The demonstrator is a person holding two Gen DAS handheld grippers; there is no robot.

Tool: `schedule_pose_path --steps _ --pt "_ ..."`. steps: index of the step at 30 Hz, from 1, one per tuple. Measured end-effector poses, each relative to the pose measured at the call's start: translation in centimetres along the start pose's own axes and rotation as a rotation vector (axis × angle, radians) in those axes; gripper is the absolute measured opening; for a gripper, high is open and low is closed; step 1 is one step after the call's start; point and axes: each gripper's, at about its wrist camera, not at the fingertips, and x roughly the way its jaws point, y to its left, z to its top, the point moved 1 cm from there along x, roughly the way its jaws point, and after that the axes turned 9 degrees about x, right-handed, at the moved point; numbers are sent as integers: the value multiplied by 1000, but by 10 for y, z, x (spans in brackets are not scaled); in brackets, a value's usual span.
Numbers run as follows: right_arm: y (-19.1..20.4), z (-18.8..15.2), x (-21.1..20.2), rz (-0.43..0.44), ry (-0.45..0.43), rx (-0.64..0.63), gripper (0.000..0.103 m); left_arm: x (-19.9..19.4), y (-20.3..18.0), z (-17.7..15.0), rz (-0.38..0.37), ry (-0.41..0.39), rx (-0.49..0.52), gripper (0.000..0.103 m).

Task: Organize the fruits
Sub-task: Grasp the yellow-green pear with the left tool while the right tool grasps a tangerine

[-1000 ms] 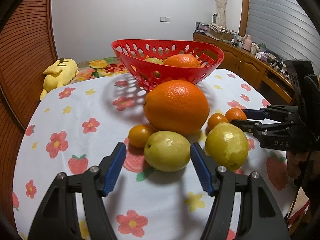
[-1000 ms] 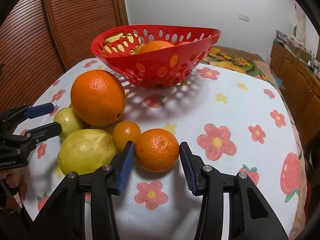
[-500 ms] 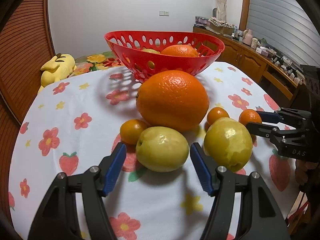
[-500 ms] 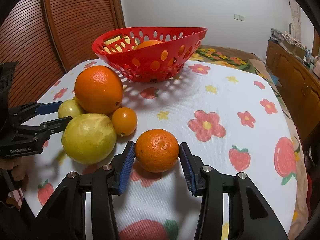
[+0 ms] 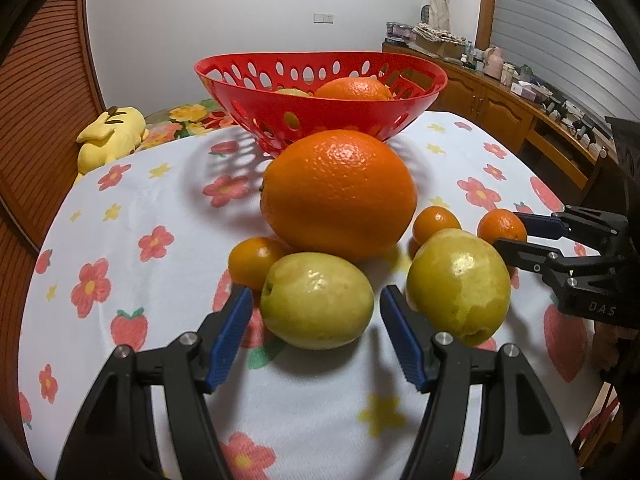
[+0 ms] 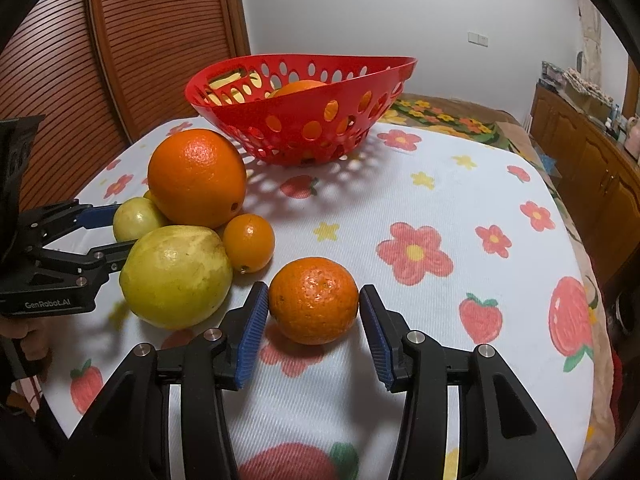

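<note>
My left gripper (image 5: pixel 316 322) is spread wide, its 2 blue-padded fingers (image 5: pixel 230 334) flanking a small yellow-green round fruit (image 5: pixel 317 306) that sits on the white tablecloth printed with red flowers and strawberries (image 5: pixel 132 216); neither pad touches the fruit. Just to its right lies a larger yellow-green fruit with a mottled skin (image 5: pixel 458 280), and behind both sits a big glossy orange (image 5: pixel 338 194). A small orange kumquat-like fruit (image 5: pixel 252 258) is tucked against the big orange's left side, touching the fruit between my left pads, and a second small one (image 5: pixel 436 222) sits at the big orange's right.

My right gripper (image 6: pixel 314 320) is also spread, its blue pads (image 6: pixel 252 330) standing at either side of a rough-skinned mandarin (image 6: pixel 314 300) with a sliver of gap on each side, so it is not pinched. The mandarin rests on the cloth, apart from the cluster to its left.

A red perforated plastic basket (image 5: pixel 320 92) stands at the far side of the table behind the big orange, holding 1 orange (image 5: pixel 354 88) and something yellow I can barely see. A yellow plush toy (image 5: pixel 110 136) lies beyond the table's left edge.
</note>
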Motion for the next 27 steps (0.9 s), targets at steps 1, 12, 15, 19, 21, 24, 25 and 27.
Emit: schedule_pose_path --steps 1,12,15,19,21,24,25,27 --pt "0 0 0 -1 1 0 48 0 0 0 -4 -1 1 62" --pt "0 0 8 -5 17 -8 48 -9 6 -5 -31 -32 -38 57" --pt "2 -1 7 -14 13 -19 47 -17 7 -3 -34 -51 -43 57" --pt "5 1 2 -9 0 -27 47 -29 8 1 -32 -76 -45 56" --pt "8 3 -3 -8 -12 -32 47 -36 9 5 -26 -92 -46 57" --pt "13 10 -15 -3 -44 -45 47 -46 10 11 -23 -115 -44 57" --pt "15 12 -20 -1 -57 -51 47 -50 11 13 -22 -125 -43 57" --pt "19 17 -30 1 -84 -62 47 -57 13 17 -19 -141 -42 57"
